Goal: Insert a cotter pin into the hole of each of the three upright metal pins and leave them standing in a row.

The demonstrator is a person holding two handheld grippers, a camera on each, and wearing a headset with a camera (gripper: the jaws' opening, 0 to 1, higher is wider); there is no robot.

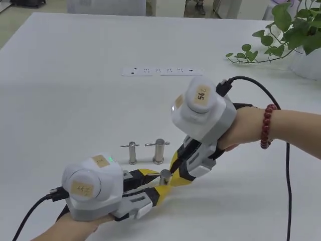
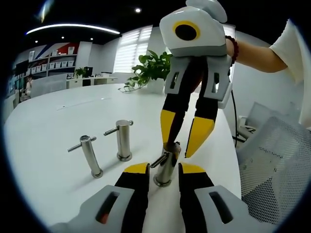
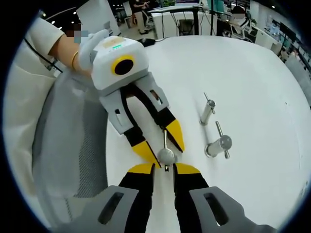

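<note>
Three upright metal pins stand near the table's front. Two of them, pin (image 1: 132, 152) and pin (image 1: 158, 150), stand side by side, each with a cotter pin through its top. The third pin (image 1: 165, 176) (image 2: 165, 167) (image 3: 166, 156) stands in front of them. My left gripper (image 1: 161, 184) (image 2: 165, 170) comes in from the lower left and is shut on its shaft. My right gripper (image 1: 173, 172) (image 3: 167, 169) points down at that pin's head, shut on a cotter pin (image 2: 163, 159) (image 3: 165, 138) that passes through the pin's top.
A white power strip (image 1: 161, 71) lies flat further back on the white table (image 1: 75, 90). A potted plant (image 1: 293, 27) stands at the far right corner. A black cable (image 1: 288, 165) trails from the right gripper across the table's right side.
</note>
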